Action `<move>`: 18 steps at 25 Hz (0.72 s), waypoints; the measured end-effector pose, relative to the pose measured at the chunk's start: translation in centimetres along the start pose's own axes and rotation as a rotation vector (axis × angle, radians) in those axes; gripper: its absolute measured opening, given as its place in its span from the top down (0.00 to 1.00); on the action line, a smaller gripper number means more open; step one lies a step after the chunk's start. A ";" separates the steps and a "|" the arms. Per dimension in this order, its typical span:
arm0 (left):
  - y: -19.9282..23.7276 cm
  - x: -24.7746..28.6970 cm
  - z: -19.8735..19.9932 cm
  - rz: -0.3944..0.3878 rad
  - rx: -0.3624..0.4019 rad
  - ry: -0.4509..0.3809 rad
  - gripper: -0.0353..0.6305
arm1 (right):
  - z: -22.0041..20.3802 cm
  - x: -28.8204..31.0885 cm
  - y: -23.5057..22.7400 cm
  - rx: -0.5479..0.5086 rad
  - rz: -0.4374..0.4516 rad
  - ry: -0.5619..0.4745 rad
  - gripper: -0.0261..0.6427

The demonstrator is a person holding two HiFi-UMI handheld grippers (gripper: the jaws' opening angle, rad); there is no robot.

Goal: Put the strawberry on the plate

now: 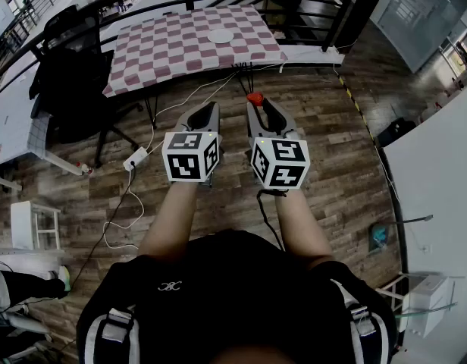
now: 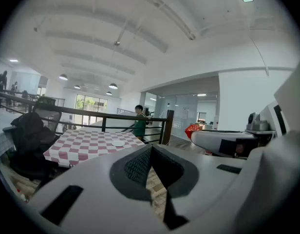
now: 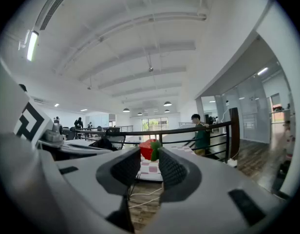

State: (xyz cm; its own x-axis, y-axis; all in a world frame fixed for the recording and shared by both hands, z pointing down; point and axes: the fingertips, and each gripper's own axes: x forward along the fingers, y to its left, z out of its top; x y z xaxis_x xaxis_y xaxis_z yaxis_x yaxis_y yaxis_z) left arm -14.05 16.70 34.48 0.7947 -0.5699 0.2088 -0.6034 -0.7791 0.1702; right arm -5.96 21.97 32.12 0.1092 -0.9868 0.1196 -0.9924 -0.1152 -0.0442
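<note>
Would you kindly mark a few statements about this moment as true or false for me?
1. The right gripper grips the strawberry between its jaw tips. True.
2. The strawberry lies on the plate. False: the plate looks bare, and the strawberry is in the right gripper.
3. The left gripper is shut with nothing in it. True.
4. The plate stands on the floor. False: it stands on the checked table, beyond both grippers.

A checkered table [image 1: 165,51] stands by a black railing [image 1: 324,14], cables [image 1: 133,199] trailing across the wood floor [image 1: 332,165]
</note>
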 end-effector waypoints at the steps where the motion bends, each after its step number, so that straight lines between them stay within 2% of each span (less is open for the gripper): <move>1: 0.2 0.1 0.1 -0.003 0.004 0.000 0.95 | 0.0 0.3 0.1 -0.001 -0.001 0.002 0.77; 10: 2.1 0.9 1.5 -0.029 0.023 -0.007 0.95 | 0.6 2.8 1.2 0.023 -0.004 -0.017 0.77; 18: 5.2 1.1 1.4 -0.070 0.042 0.000 0.95 | 0.4 4.6 3.3 0.064 -0.044 -0.038 0.77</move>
State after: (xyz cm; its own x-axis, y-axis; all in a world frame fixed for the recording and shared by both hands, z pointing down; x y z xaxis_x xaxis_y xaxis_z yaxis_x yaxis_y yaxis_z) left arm -16.24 11.61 34.23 0.8351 -0.5132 0.1981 -0.5427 -0.8275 0.1438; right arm -8.69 16.99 32.17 0.1556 -0.9842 0.0850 -0.9811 -0.1640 -0.1030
